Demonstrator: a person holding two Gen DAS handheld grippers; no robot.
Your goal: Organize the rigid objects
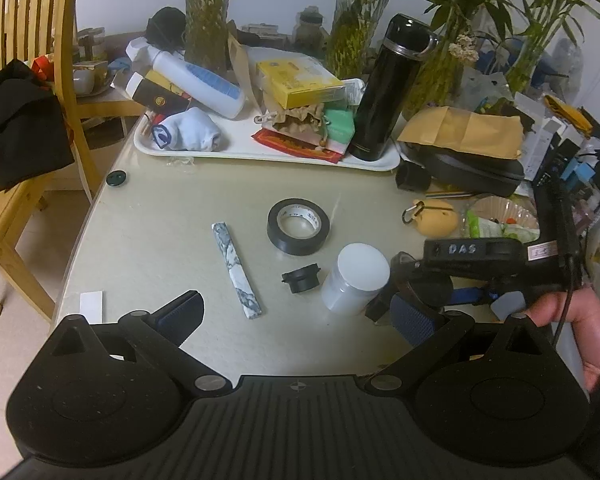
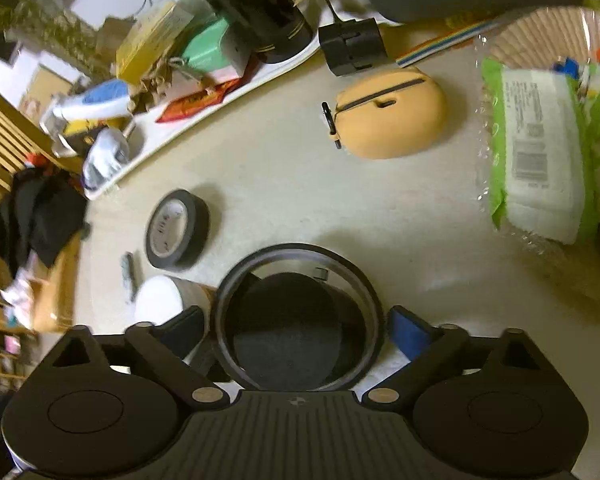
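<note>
A: Black cup (image 2: 296, 344), where?
B: Upright on the table (image 2: 300, 168), mouth up, straight between the right gripper (image 2: 296, 330) jaws. They're spread wide, pads just beside its wall, no clear squeeze.
A: Left gripper (image 1: 300, 316)?
B: Open, empty, off to the side.

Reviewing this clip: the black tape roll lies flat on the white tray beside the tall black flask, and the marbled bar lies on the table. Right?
Not quite. The black tape roll lies flat on the bare table, in front of the white tray, not on it; the left wrist view shows this. The tall black flask does stand on the tray, and the marbled bar lies on the table.
</note>
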